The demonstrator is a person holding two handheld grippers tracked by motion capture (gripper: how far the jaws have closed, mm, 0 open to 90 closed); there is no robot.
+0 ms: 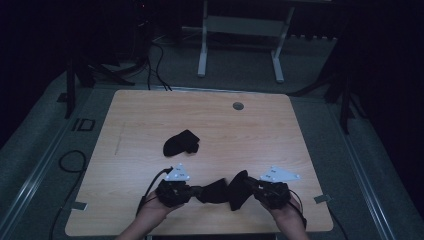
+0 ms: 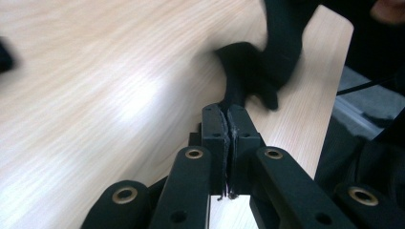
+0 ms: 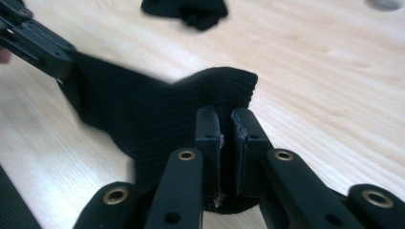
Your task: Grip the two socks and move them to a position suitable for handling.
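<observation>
Sock is held stretched near the desk's front edge, left gripper and right gripper both clenched on it. Soft, light, limp knit; best gripped at cuff and toe. Second sock lies mid-desk.

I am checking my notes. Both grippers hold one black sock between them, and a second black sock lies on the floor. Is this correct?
Not quite. The second sock lies on the table, not the floor, as the high view shows. The rest holds: the left gripper and right gripper both grip one black sock.
</observation>
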